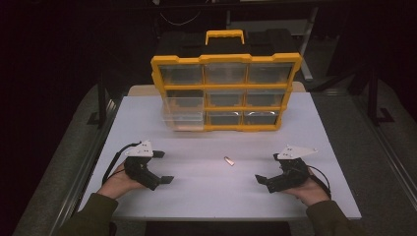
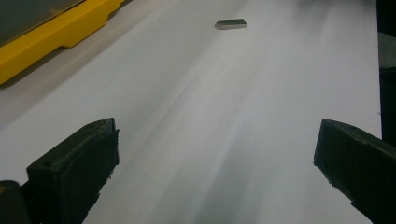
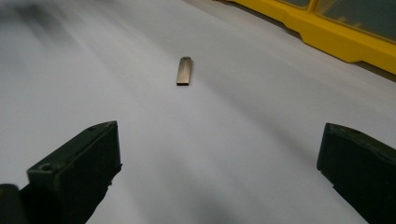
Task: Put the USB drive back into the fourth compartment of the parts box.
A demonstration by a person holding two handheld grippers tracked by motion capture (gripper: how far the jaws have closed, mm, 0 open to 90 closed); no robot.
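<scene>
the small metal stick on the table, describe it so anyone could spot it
Start at the yellow drawer organizer at the back of the white table. In front of it, between the two hands, lies the small metal stick: flat, silvery, the sole loose item there.

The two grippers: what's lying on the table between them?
A small metal stick lies on the white table between the left gripper and right gripper, in the high view.

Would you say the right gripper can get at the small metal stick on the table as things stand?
Probably yes. The right gripper is open and points toward the metal stick, which lies flat and alone on the white table. Nothing lies between them; the yellow organizer stands well behind it.
</scene>
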